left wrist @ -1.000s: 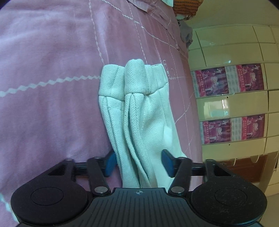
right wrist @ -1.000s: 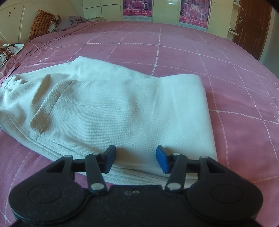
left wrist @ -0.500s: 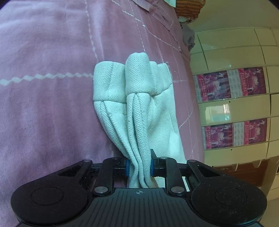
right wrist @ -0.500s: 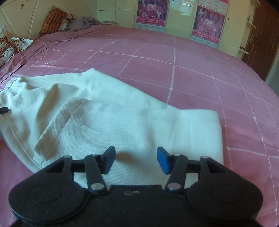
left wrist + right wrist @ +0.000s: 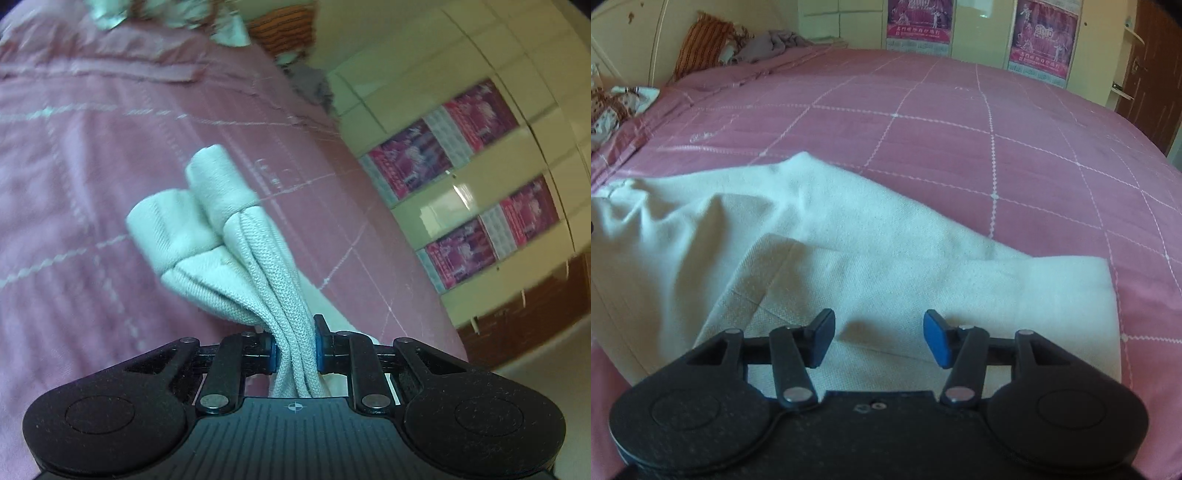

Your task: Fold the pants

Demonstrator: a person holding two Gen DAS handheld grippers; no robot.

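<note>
We've got the pink bedspread filling the view, and the pale pants lie on its near side, partly folded. Our left gripper pinches the bunched end of the pants tight and holds it off the bed, so we should carry it across level, layers together. Our right gripper hovers over the cloth, fingers spread, gripping nothing.

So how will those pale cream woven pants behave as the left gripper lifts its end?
Probably floppy: the pale cream woven pants bunch into ropey pleats between the left gripper pads. The free end will likely sag and drag over the pink quilted bedspread. Slipping seems unlikely; the weave looks coarse.
</note>
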